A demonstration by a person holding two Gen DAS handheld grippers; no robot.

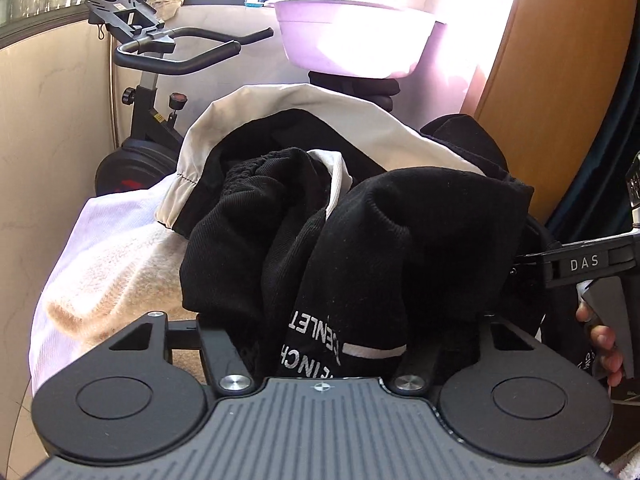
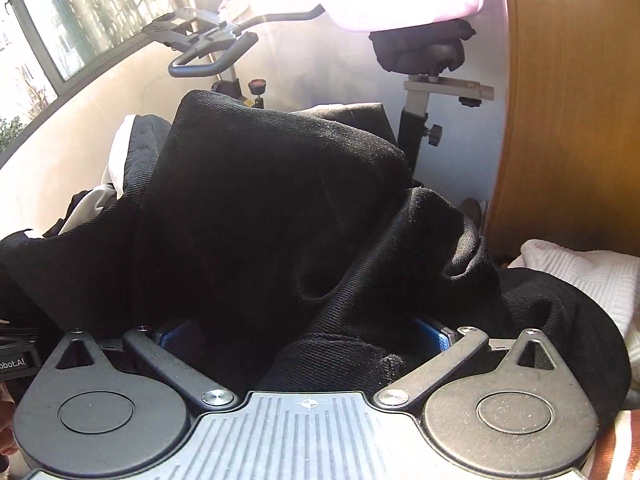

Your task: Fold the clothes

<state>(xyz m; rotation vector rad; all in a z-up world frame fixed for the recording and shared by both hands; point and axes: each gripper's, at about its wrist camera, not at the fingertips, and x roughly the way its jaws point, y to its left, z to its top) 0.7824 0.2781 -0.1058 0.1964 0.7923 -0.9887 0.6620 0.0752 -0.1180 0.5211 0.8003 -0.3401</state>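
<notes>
A black garment [image 1: 360,248] with white lettering hangs bunched between two tools above a heap of clothes on a towel-covered surface, an exercise bike [image 1: 160,80] and a pale purple basin [image 1: 352,36] behind. The left hand-held gripper [image 1: 320,344] has the printed, white-striped edge of the cloth down between its fingers, apparently pinching it, though the fingertips are buried. The right hand-held gripper [image 1: 532,264] comes in from the right side and bites the same garment at its far right fold; its own camera shows black twill [image 2: 280,220] draped over and between its fingers, blue pads only just showing. The cloth runs roughly left to right between the two grips, directly ahead of both, with neither clearly nearer.
</notes>
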